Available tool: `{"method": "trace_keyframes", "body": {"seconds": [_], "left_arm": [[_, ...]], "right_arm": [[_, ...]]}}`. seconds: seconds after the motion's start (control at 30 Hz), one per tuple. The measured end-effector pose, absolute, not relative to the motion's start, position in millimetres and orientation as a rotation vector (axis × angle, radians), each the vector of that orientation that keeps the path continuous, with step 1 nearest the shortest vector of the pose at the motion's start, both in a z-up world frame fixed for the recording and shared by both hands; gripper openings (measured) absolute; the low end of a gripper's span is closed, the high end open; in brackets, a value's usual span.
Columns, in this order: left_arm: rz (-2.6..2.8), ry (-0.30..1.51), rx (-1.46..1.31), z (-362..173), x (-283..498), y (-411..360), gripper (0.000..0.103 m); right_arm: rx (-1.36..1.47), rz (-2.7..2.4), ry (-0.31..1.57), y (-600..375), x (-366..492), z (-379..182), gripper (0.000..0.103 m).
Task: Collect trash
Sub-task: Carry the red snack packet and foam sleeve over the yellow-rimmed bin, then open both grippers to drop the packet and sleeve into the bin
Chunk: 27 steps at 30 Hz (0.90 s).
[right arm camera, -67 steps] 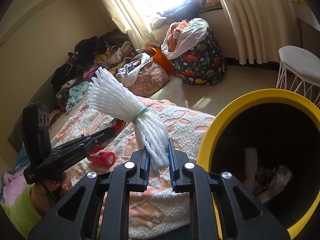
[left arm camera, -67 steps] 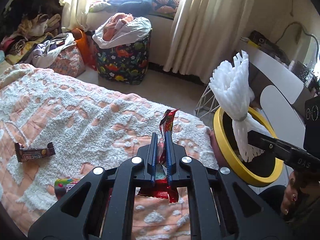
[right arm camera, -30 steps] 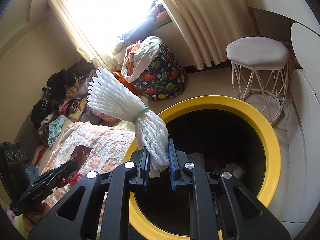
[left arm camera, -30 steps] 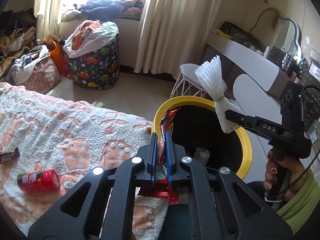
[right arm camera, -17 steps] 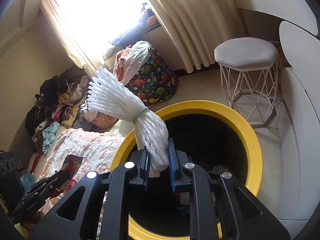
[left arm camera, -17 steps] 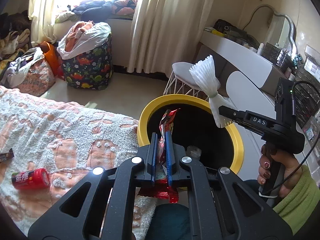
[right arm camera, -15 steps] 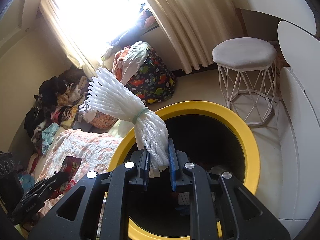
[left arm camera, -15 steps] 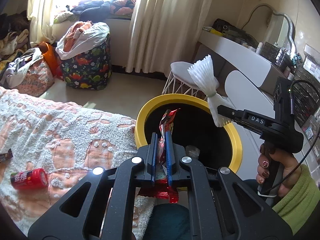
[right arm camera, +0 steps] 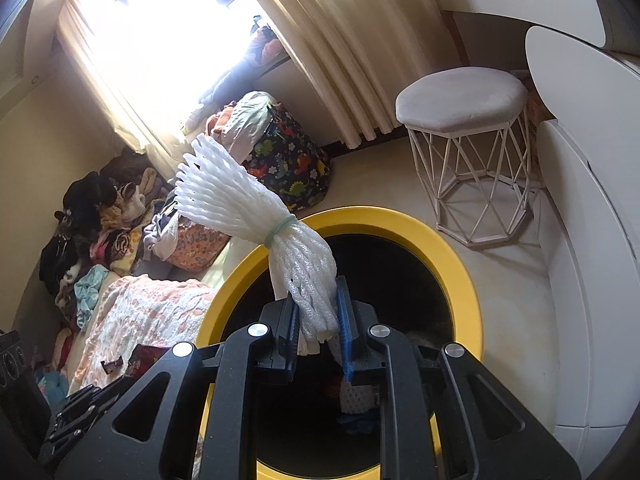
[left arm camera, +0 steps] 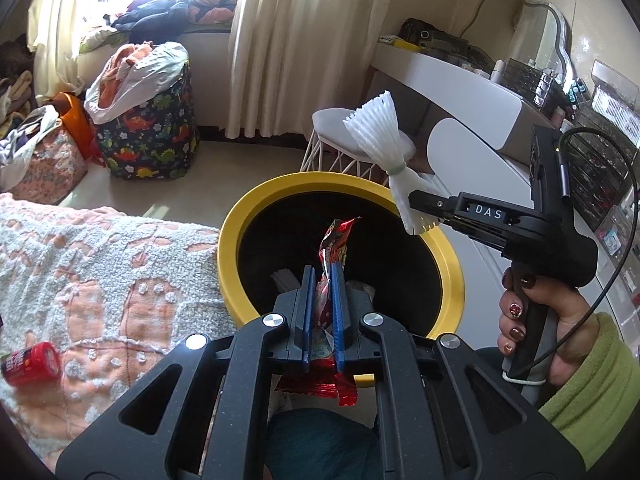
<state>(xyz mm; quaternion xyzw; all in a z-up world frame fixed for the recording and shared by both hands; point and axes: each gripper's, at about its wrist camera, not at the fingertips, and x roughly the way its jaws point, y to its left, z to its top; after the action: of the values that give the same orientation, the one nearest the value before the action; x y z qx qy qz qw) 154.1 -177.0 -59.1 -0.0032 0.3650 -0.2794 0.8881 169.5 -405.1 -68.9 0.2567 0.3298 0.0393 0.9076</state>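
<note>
— So, what does the left gripper (left arm camera: 322,280) hold?
— It pinches a red snack wrapper (left arm camera: 335,240) tight, over the yellow-rimmed trash bin (left arm camera: 240,220).
— And the right gripper (right arm camera: 318,308)?
— It squeezes a white foam net (right arm camera: 256,212) over the same bin. A red can (left arm camera: 28,364) lies on the blanket (left arm camera: 100,264).

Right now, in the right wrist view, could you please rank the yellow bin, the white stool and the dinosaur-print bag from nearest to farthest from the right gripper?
1. Yellow bin, directly below and ahead.
2. White stool, ahead right.
3. Dinosaur-print bag, ahead left, by the curtain.
</note>
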Motion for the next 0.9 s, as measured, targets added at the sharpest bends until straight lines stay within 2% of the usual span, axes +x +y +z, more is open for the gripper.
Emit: {"method": "trace_keyframes", "body": {"seconds": [0.63, 0.87, 0.9], "left_arm": [[-0.618, 0.843, 0.014, -92.3, 175.9, -214.6, 0.005], [-0.602, 0.847, -0.012, -95.4, 187.6, -219.4, 0.006], [-0.598, 0.843, -0.012, -95.0, 188.8, -219.7, 0.010]], "right_arm": [[0.570, 0.059, 0.702, -415.5, 170.1, -75.1, 0.019], [0.590, 0.052, 0.701, -420.4, 170.4, -76.2, 0.024], [0.590, 0.051, 0.702, -420.9, 170.4, -76.1, 0.026]]}}
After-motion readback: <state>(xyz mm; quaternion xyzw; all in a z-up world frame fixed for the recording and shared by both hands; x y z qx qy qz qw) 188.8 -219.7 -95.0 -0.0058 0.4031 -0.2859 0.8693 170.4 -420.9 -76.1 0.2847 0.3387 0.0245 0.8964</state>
